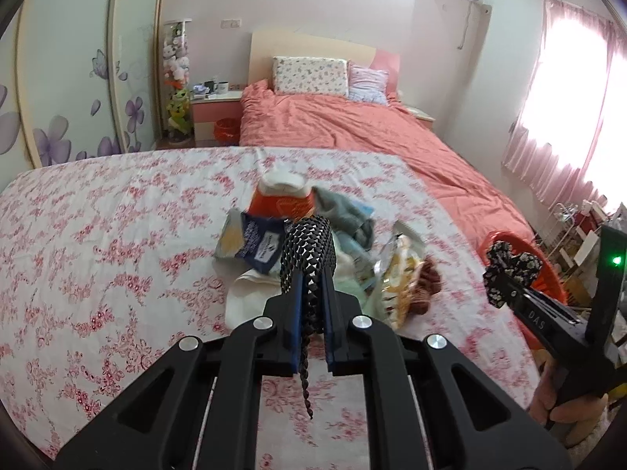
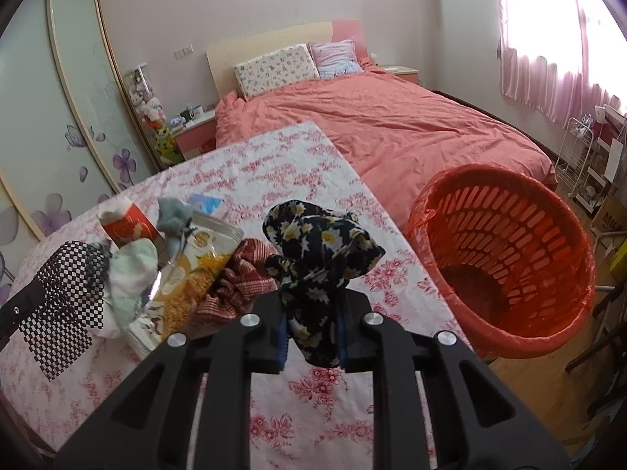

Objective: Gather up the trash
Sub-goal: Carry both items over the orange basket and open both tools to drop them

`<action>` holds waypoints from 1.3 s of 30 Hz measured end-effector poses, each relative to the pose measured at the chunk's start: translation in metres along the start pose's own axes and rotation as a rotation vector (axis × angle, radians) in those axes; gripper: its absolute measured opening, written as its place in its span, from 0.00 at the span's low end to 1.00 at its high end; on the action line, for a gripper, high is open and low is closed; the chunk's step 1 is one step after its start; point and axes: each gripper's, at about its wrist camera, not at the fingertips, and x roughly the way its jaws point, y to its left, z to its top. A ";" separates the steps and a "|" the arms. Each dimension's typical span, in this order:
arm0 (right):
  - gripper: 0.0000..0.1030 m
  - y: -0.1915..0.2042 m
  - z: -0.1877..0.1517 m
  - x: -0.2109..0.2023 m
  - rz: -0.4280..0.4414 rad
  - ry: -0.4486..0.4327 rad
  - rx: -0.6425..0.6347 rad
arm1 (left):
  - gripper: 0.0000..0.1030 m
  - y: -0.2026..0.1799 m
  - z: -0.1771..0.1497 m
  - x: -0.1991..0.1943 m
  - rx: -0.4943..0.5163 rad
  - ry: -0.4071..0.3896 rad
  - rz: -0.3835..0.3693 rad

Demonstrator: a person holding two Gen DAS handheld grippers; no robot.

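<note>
My left gripper [image 1: 310,297] is shut on a black-and-white checked cloth [image 1: 309,250], held above the floral table; the cloth also shows in the right wrist view [image 2: 66,293]. My right gripper [image 2: 312,325] is shut on a black floral cloth [image 2: 317,246], also seen in the left wrist view [image 1: 509,270], near the table's right edge. A pile lies on the table: a yellow snack bag [image 2: 196,270], a red cup [image 2: 127,225], a red checked cloth [image 2: 239,286], pale cloths [image 2: 131,274] and a blue packet [image 1: 258,243].
A red slotted basket [image 2: 505,258] lined with a red bag stands on the floor right of the floral table [image 2: 274,180]. A bed with a coral cover [image 2: 392,125] lies behind. A white wire rack [image 2: 588,164] stands by the pink curtains.
</note>
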 end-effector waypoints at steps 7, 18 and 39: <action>0.18 -0.014 0.014 -0.030 0.027 -0.048 0.015 | 0.09 -0.024 0.015 -0.021 0.031 -0.055 -0.042; 0.18 -0.067 0.029 -0.059 -0.045 -0.099 0.045 | 0.09 -0.100 0.036 -0.005 0.104 -0.071 -0.193; 0.19 -0.204 0.035 -0.033 -0.194 -0.101 0.219 | 0.09 -0.263 0.017 0.075 0.271 0.108 -0.520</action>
